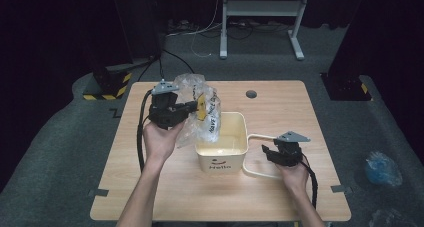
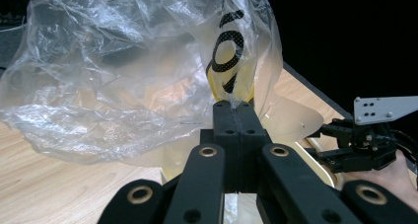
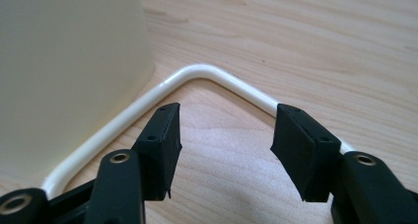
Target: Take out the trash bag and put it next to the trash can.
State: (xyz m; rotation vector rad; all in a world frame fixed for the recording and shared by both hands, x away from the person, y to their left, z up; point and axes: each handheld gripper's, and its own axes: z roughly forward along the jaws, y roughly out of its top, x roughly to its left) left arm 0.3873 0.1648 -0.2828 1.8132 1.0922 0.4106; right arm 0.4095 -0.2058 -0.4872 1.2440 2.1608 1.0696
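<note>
A crumpled clear plastic bag (image 1: pixel 200 112) with black and yellow print hangs over the left rim of a cream bucket (image 1: pixel 244 137) marked "Hello". My left gripper (image 1: pixel 192 107) is shut on the bag. In the left gripper view the closed jaws (image 2: pixel 235 108) pinch the bag (image 2: pixel 123 71) at its printed strip. The bucket's white wire handle (image 1: pixel 255 136) lies flat on the table to the right. My right gripper (image 1: pixel 270 152) is low over that handle. In the right gripper view it (image 3: pixel 224 135) stands open, the handle (image 3: pixel 197 71) curving just beyond the tips, beside the bucket wall (image 3: pixel 64 61).
The wooden table (image 1: pixel 280 112) has a round cable hole (image 1: pixel 251 94) near its far edge. A white metal frame (image 1: pixel 260 9) stands on the floor behind. A blue plastic bag (image 1: pixel 382 168) lies on the carpet at the right.
</note>
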